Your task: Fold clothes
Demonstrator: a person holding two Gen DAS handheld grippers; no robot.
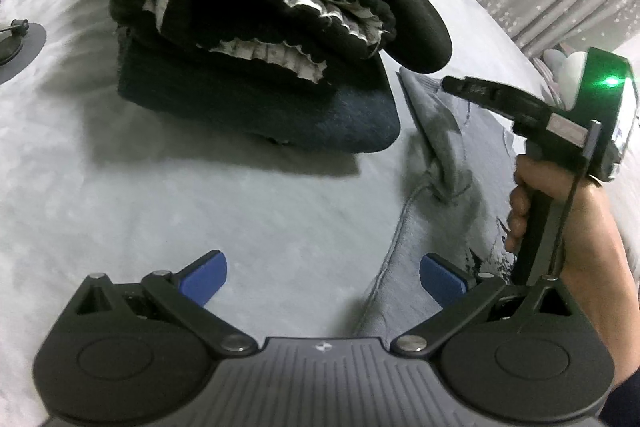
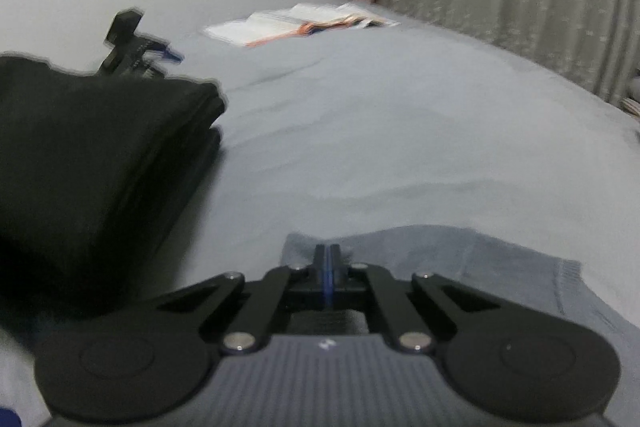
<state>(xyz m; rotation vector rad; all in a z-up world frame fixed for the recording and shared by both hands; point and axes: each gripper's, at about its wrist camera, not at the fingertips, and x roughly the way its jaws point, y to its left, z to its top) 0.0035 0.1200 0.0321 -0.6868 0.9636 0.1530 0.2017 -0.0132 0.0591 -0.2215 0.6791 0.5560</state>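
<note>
Bed sheet w/ dark folded stack (beside grey garment); left gripper wide, right gripper closed.

The right wrist view is blurred: the papers on the bed are unreadable, and the black pile is cut off at the left edge.

Black fleece stack fuzzy, matt; grey sweatshirt soft knit; bedsheet smooth matt cloth.

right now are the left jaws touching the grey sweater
Apart. The left wrist view shows the left gripper open, bare bedsheet between its jaws, the grey sweater off right.
</note>
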